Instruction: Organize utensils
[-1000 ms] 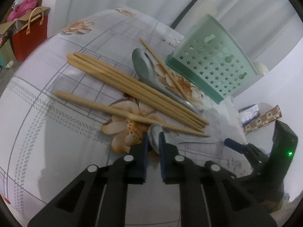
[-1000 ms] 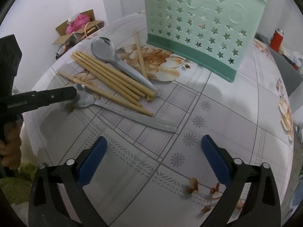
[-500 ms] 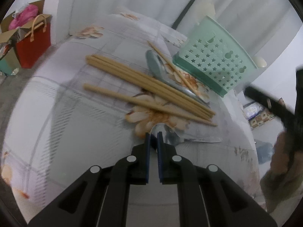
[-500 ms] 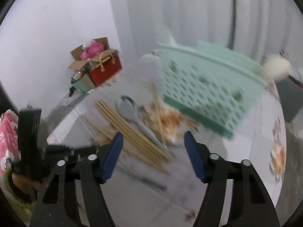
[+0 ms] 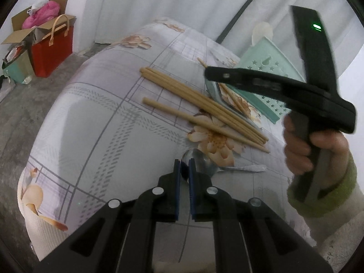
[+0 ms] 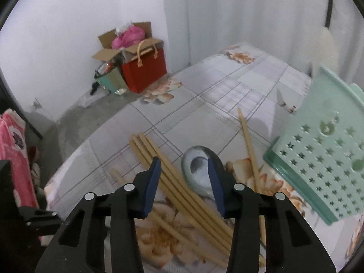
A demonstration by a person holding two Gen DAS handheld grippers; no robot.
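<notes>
My left gripper (image 5: pixel 184 166) is shut on the bowl rim of a metal spoon (image 5: pixel 201 162), whose handle trails right on the flowered tablecloth (image 5: pixel 95 136). A bundle of wooden chopsticks (image 5: pixel 200 102) and a single one (image 5: pixel 204 122) lie beyond it. My right gripper (image 6: pixel 183 161), held by a hand (image 5: pixel 295 150), hovers over the chopstick bundle (image 6: pixel 173 182) and a second spoon (image 6: pixel 198 170). Its jaws are closing, and the pads press on nothing. Another chopstick (image 6: pixel 249 145) lies beside the mint green star-holed basket (image 6: pixel 323 159).
A red bag (image 6: pixel 145 70) and an open cardboard box (image 6: pixel 122 43) stand on the floor past the table's far corner. A pink patterned cloth (image 6: pixel 16 159) hangs at the left. White curtains back the table. The basket (image 5: pixel 268 77) also shows at the table's right.
The right gripper swung from the near side of the table to above the chopsticks and second spoon, its jaws narrowing. The left gripper drew its spoon back from under the chopsticks.
</notes>
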